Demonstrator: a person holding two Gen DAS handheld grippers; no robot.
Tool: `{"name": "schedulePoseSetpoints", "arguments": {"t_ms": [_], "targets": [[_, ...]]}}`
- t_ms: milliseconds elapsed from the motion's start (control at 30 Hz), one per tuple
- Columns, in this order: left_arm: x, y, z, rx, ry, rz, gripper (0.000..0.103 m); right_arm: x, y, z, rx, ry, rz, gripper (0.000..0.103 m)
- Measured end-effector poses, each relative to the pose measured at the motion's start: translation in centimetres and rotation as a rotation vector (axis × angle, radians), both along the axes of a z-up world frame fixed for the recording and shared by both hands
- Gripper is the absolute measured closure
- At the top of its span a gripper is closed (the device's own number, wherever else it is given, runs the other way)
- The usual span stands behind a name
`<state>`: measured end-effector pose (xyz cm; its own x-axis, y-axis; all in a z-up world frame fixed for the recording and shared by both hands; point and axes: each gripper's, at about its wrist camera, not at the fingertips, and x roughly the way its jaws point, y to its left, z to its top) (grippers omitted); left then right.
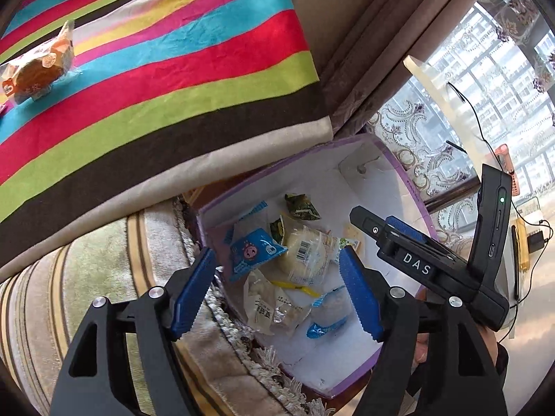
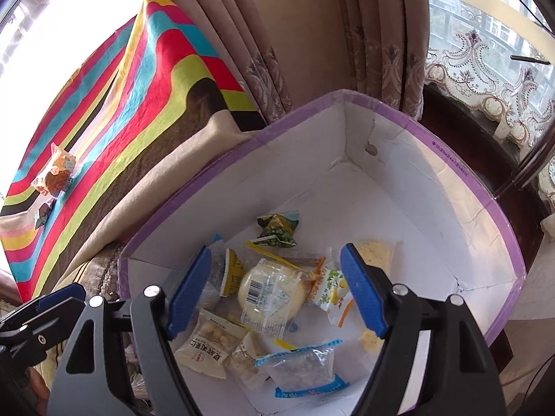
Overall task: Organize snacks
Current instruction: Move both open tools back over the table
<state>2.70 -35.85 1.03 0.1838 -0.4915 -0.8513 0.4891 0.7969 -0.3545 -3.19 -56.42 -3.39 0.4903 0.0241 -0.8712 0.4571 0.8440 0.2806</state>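
Both grippers open over snack box, prob. empty-handed.

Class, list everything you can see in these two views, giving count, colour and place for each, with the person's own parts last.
Box: one, purple rim, white inside, beside the cloth.
Snack packets: about ten, mixed colours, in the box.
Round bun: one, pale yellow, clear wrap, mid-box.
Green pea packets: two, towards the far corner.
Striped cloth: one, multicoloured.
Orange snack packet: one, on the cloth.
Curtains: brown, behind.
Left gripper: blue jaws open, empty.
Right gripper: blue jaws open, empty.
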Motion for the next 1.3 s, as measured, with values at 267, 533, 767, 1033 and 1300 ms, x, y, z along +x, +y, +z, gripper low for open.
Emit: {"name": "schedulePoseSetpoints", "arguments": {"t_ms": [267, 533, 767, 1033, 1300], "targets": [[3.7, 6.4, 0.7, -0.028, -0.019, 0.189, 0.03, 4.3, 4.7, 2.1, -0.034, -0.036, 0.132, 0.025], [7.0, 14.3, 0.3, -0.078, 0.009, 0.393, 0.03, 9.4, 11.4, 5.0, -0.171, -0.087, 0.358, 0.024], [8.6, 19.9, -0.1, -0.101, 0.022, 0.519, 0.029, 13.3, 18.0, 7.3, -0.314, -0.124, 0.632, 0.016], [9.3, 23.5, -0.5, -0.124, 0.026, 0.592, 0.029, 18.3, 24.6, 10.3, -0.428, -0.174, 0.911, 0.012], [9.7, 26.7, -0.9, -0.135, 0.028, 0.658, 0.029, 24.7, 29.6, 10.5, -0.5, -0.137, 1.134, 0.012]]}}
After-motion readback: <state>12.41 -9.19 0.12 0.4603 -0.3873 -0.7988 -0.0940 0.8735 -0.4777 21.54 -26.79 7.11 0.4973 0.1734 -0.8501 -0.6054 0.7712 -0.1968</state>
